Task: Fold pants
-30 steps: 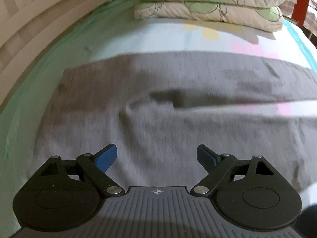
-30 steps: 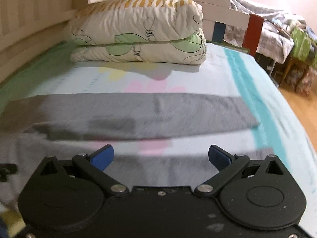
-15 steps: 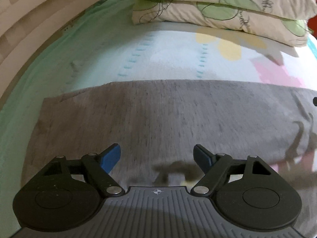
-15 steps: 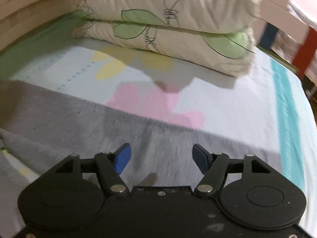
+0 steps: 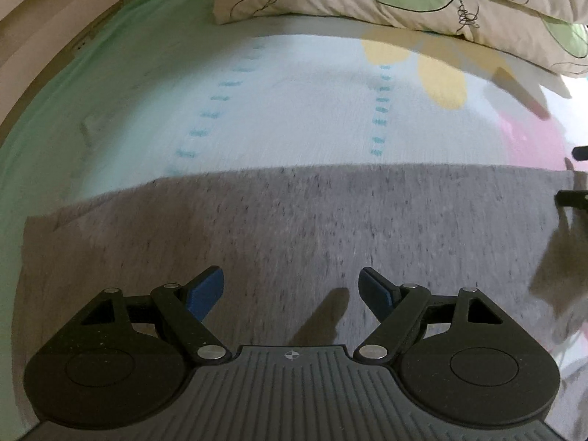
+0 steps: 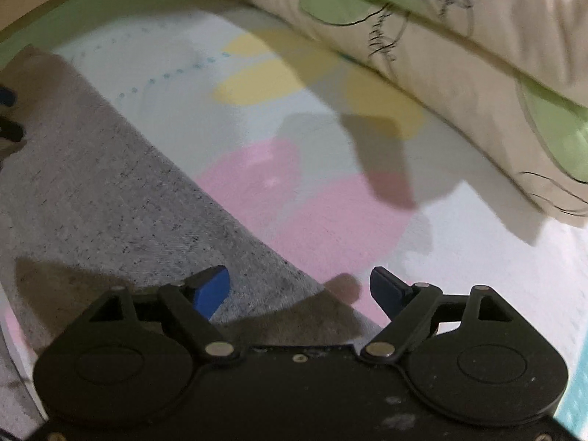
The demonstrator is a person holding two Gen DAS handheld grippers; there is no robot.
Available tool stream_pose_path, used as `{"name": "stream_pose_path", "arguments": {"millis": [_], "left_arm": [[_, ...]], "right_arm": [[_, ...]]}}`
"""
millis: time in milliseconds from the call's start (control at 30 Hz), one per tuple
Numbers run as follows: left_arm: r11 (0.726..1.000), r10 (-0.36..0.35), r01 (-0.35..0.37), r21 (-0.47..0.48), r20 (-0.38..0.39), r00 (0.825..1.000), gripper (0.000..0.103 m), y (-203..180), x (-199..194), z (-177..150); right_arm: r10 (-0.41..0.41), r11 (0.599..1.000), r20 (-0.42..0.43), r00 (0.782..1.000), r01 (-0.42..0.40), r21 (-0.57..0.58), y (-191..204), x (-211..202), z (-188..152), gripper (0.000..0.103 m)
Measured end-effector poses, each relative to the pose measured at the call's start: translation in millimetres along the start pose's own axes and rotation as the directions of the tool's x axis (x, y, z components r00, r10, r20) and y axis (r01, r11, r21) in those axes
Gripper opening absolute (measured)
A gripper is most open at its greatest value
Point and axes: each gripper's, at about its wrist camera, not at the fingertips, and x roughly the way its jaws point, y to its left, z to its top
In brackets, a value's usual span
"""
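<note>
Grey pants (image 5: 312, 228) spread flat on the patterned bed sheet (image 5: 294, 117), short of the stacked pillows (image 5: 422, 3). Left gripper (image 5: 292, 286) above the pants, blue fingers (image 5: 205, 290) well apart, nothing between them but the cloth lying beneath, far edge of the pants running straight across beyond the tips. Right gripper (image 6: 299, 286) at that same pants (image 6: 110, 198) edge, jaws opening, left blue fingertip (image 6: 213, 286) over grey cloth, the right one over the pink patch of the sheet (image 6: 477, 257), nothing gripped; touching the cloth or not, cannot tell. Only in the left wrist view: the pants' squared left end and the green border of the sheet on the side away from the pillows' right end, plus a dark part of the other gripper at the right margin. Only in the right wrist view: the pants' edge slanting diagonally, with pillows (image 6: 459, 55) much nearer and tilted. Compared with a second ago: both grippers lower and nearer the pillows, pants filling more of each view, the second pant leg gone from sight, right view now rolled.
</note>
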Motion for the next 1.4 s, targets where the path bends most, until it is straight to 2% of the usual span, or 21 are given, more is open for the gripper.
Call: {"name": "stream_pose_path", "arguments": {"millis": [67, 100, 167, 200, 400, 600, 700, 833, 967, 1033, 1067, 1100, 1133, 1200, 1300, 1367, 1400], "left_arm": [[1.000, -0.009, 0.009, 0.002, 0.001, 1.000, 0.080, -1, 2, 7], [1.000, -0.013, 0.013, 0.001, 0.002, 1.000, 0.080, -2, 3, 10], [1.000, -0.024, 0.024, -0.008, 0.006, 1.000, 0.080, -4, 4, 18], [0.999, -0.031, 0.032, -0.015, 0.007, 0.999, 0.080, -6, 4, 22], [0.996, -0.074, 0.075, -0.056, 0.020, 0.997, 0.080, -13, 0, 41], [0.975, -0.153, 0.153, -0.162, 0.012, 0.988, 0.080, -15, -1, 51], [0.968, -0.164, 0.156, -0.196, -0.023, 0.986, 0.080, -19, 6, 52], [0.953, -0.186, 0.162, -0.255, -0.075, 0.980, 0.080, -19, 20, 54], [0.930, -0.227, 0.173, -0.324, -0.137, 0.964, 0.079, -21, 41, 59], [0.908, -0.255, 0.187, -0.375, -0.140, 0.957, 0.070, -20, 48, 59], [0.902, -0.249, 0.186, -0.389, -0.116, 0.962, 0.047, -20, 47, 59], [0.901, -0.240, 0.185, -0.391, -0.095, 0.966, 0.014, -20, 46, 59], [0.900, -0.247, 0.195, -0.390, -0.087, 0.965, 0.010, -21, 45, 59], [0.903, -0.242, 0.205, -0.377, -0.053, 0.969, 0.008, -22, 38, 53], [0.932, -0.206, 0.195, -0.304, -0.002, 0.979, 0.007, -30, 19, 41], [0.945, -0.190, 0.193, -0.265, 0.035, 0.981, 0.007, -33, 5, 33], [0.949, -0.185, 0.192, -0.250, 0.051, 0.981, 0.007, -34, 0, 28]], "right_arm": [[0.066, 0.998, -0.016, 0.998, -0.065, 0.021, -8, 5, 4, 0.081], [0.116, 0.992, -0.018, 0.993, -0.115, 0.045, -11, 4, -2, 0.069], [0.168, 0.983, -0.006, 0.986, -0.167, 0.081, -17, 1, 0, 0.034], [0.184, 0.980, -0.004, 0.983, -0.183, 0.083, -17, -1, 1, 0.008], [0.156, 0.988, 0.067, 0.986, -0.155, -0.012, 11, -42, -14, 0.005], [0.128, 0.988, 0.114, 0.985, -0.117, -0.097, 54, -80, -50, 0.003], [0.117, 0.987, 0.119, 0.986, -0.102, -0.122, 69, -83, -63, 0.003], [0.101, 0.991, 0.124, 0.987, -0.088, -0.102, 76, -79, -65, 0.003], [0.091, 0.994, 0.133, 0.987, -0.081, -0.077, 75, -75, -61, 0.003], [0.086, 0.995, 0.141, 0.986, -0.078, -0.060, 74, -78, -64, 0.003], [0.084, 0.996, 0.144, 0.986, -0.077, -0.052, 75, -77, -65, 0.003], [0.082, 0.996, 0.146, 0.986, -0.077, -0.045, 74, -75, -64, 0.003], [0.081, 0.997, 0.149, 0.985, -0.077, -0.033, 74, -74, -65, 0.003], [0.069, 0.997, 0.162, 0.984, -0.072, 0.012, 72, -73, -67, 0.005], [0.034, 0.987, 0.192, 0.981, -0.063, 0.148, 61, -76, -73, 0.011], [-0.008, 0.961, 0.218, 0.976, -0.052, 0.270, 50, -83, -80, 0.027], [-0.041, 0.943, 0.226, 0.973, -0.037, 0.330, 44, -88, -83, 0.044]]}}
